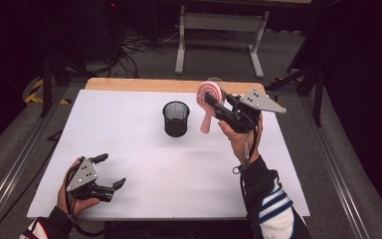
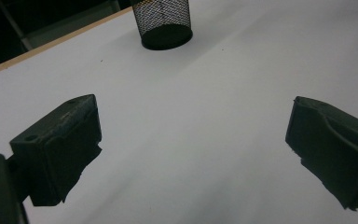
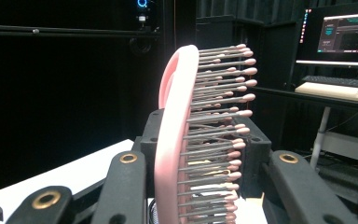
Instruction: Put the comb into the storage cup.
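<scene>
My right tongs [image 1: 218, 105] clamp the pink plastic hairbrush [image 1: 208, 102] – black mesh cup [image 1: 176, 118] just left; left tongs [image 1: 110, 172] apart, near-left.

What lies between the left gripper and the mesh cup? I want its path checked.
Nothing: in the left gripper view, bare white table runs from the open left gripper to the mesh cup.
</scene>
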Motion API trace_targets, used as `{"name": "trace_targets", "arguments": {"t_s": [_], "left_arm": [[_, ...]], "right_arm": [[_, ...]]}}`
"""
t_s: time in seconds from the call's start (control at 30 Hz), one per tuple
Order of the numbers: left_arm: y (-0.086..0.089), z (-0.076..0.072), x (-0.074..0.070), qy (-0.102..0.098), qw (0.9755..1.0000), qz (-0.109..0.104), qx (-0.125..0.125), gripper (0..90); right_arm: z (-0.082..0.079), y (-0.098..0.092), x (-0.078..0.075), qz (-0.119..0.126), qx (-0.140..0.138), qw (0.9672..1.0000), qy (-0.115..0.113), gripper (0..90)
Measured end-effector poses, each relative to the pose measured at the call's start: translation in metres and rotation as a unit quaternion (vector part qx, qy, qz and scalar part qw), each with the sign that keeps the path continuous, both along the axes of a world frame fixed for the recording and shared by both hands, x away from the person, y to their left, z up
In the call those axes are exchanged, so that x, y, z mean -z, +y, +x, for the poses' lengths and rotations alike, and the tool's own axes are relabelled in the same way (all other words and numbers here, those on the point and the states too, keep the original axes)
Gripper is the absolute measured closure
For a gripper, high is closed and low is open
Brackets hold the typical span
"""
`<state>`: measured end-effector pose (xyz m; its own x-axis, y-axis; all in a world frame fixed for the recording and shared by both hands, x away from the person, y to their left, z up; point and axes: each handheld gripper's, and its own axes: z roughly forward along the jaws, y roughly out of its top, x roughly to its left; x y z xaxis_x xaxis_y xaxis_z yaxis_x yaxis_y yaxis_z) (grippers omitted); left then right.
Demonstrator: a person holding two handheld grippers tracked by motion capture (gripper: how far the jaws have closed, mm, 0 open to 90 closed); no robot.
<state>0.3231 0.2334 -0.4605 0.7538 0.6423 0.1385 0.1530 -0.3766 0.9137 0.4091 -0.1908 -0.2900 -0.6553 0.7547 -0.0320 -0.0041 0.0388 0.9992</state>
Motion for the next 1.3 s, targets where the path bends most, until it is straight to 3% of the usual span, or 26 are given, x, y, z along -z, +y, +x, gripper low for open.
{"name": "trace_targets", "arguments": {"t_s": [1.0, 1.3], "left_arm": [[0.001, 0.000, 0.000, 0.003, 1.0000, -0.004, 0.006, 4.5], [0.001, 0.000, 0.000, 0.003, 1.0000, -0.005, 0.005, 4.5]], "right_arm": [[0.021, 0.028, -0.024, -0.001, -0.009, 0.9998, -0.020, 62.9], [0.027, 0.034, -0.024, 0.005, -0.010, 0.9997, -0.023, 62.9]]}}
